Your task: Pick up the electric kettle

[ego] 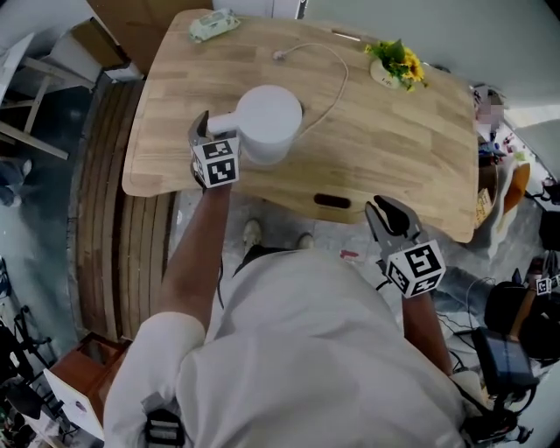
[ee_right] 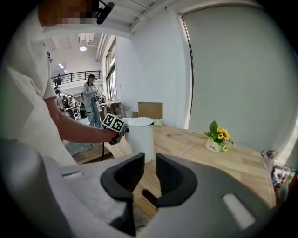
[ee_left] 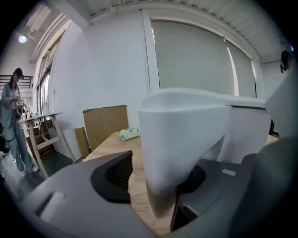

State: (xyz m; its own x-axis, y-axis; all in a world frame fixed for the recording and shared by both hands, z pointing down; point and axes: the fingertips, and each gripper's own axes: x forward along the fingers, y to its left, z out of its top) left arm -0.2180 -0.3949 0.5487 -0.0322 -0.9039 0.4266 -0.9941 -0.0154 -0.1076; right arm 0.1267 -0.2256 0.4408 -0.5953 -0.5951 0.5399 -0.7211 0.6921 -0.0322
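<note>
A white electric kettle (ego: 267,122) stands upright on the wooden table (ego: 394,157), near its front left edge. Its handle (ee_left: 181,135) points toward me and fills the left gripper view, tapering downward. My left gripper (ego: 210,129) is open at that handle, one jaw on each side of it. A strip of table shows between the left pad (ee_left: 116,172) and the handle. My right gripper (ego: 389,219) hangs off the table's front edge, well right of the kettle (ee_right: 140,137). Its jaws stand a narrow gap apart with nothing between them.
A white cord (ego: 337,83) loops across the table behind the kettle. A small pot of yellow flowers (ego: 395,66) sits at the back right, a green pack (ego: 213,24) at the back left. A cardboard box (ee_left: 104,123) stands beyond the table. A person (ee_left: 11,121) stands far left.
</note>
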